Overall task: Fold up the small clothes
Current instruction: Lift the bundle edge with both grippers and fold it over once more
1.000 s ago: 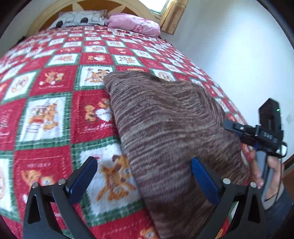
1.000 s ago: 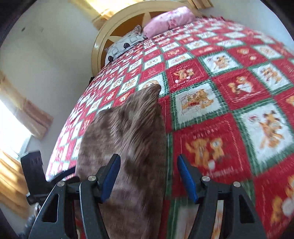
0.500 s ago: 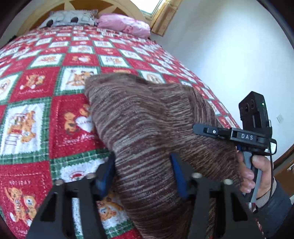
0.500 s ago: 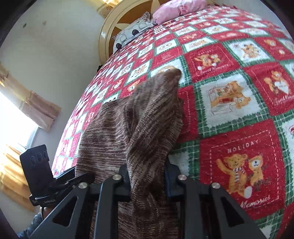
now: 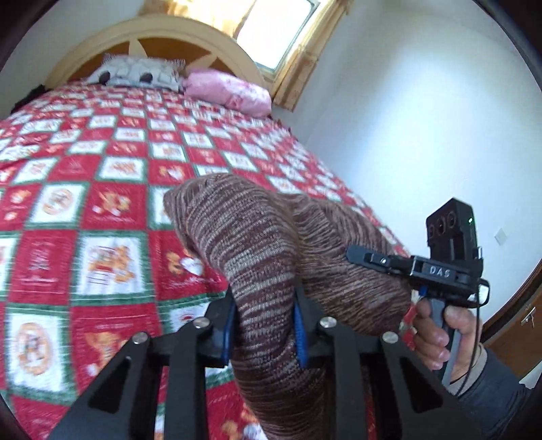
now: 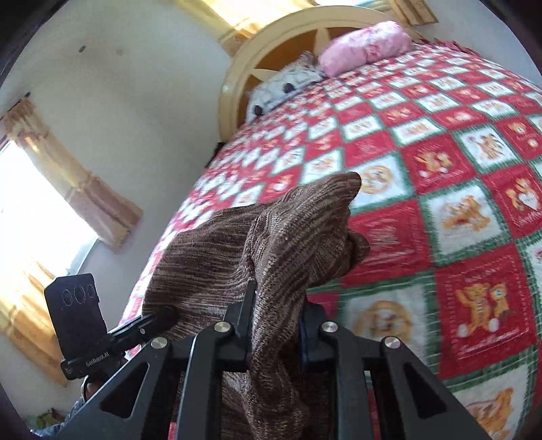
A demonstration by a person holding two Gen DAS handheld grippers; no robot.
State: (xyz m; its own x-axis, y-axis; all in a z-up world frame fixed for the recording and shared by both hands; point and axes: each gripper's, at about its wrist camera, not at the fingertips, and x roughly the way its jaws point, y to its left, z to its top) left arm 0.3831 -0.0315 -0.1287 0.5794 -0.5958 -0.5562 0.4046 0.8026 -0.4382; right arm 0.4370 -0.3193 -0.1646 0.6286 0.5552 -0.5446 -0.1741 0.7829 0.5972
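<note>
Nearest the cameras, the left gripper and right gripper each have jaws clamped on the near edge of the brown knit, lifted off the bed. The fold looks just begun; next, both should carry that edge forward toward the far edge, which rests on the quilt short of the pillows.

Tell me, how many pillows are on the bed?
2. A grey-and-white patterned pillow lies against the headboard, and a pink pillow lies right beside it, nearer the window. More could be hidden behind them.
</note>
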